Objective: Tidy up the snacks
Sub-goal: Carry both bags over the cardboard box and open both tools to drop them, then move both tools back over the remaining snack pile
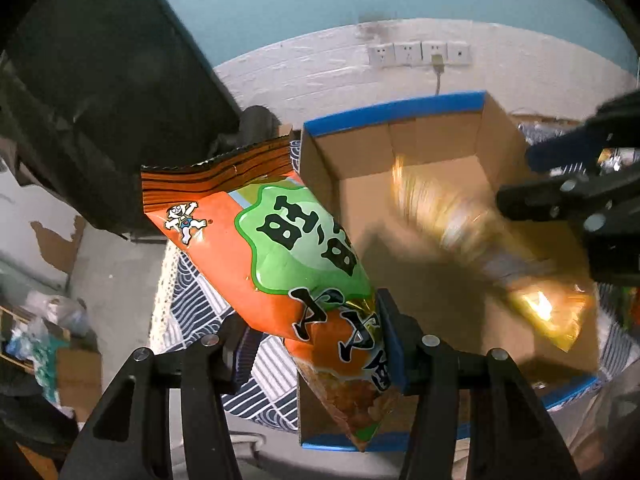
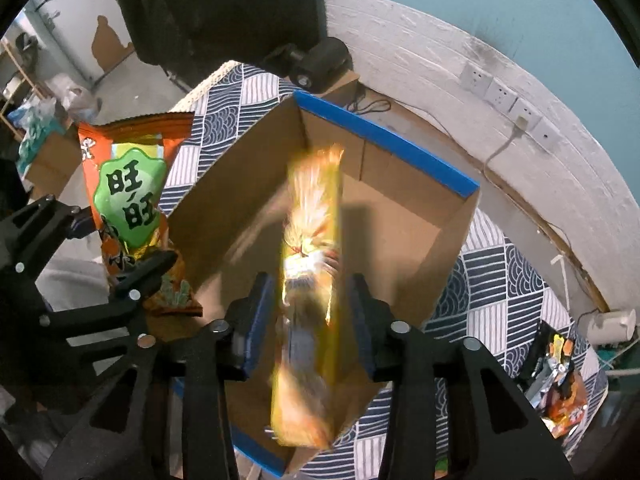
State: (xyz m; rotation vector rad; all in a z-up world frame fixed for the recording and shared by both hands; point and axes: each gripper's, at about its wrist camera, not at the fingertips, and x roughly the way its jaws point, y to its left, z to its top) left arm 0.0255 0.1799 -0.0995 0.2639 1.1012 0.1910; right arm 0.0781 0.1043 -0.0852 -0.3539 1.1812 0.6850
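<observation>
Snack bags are hanging over an open cardboard box [image 2: 400,216] with blue-taped rims, sitting on a patterned cloth [image 2: 500,280]. The left gripper [image 1: 308,336] is pinching an orange and green snack bag [image 1: 280,256] at the box's near-left corner. The right gripper [image 2: 312,316] is standing partly open, its pads clear of a blurred yellow snack bag [image 2: 312,280] between them. Another packet [image 2: 560,384] is lying on the cloth, well apart.

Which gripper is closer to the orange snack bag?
Left. The left gripper has the orange snack bag between its fingers. The right gripper is off to the side, over the cardboard box.
</observation>
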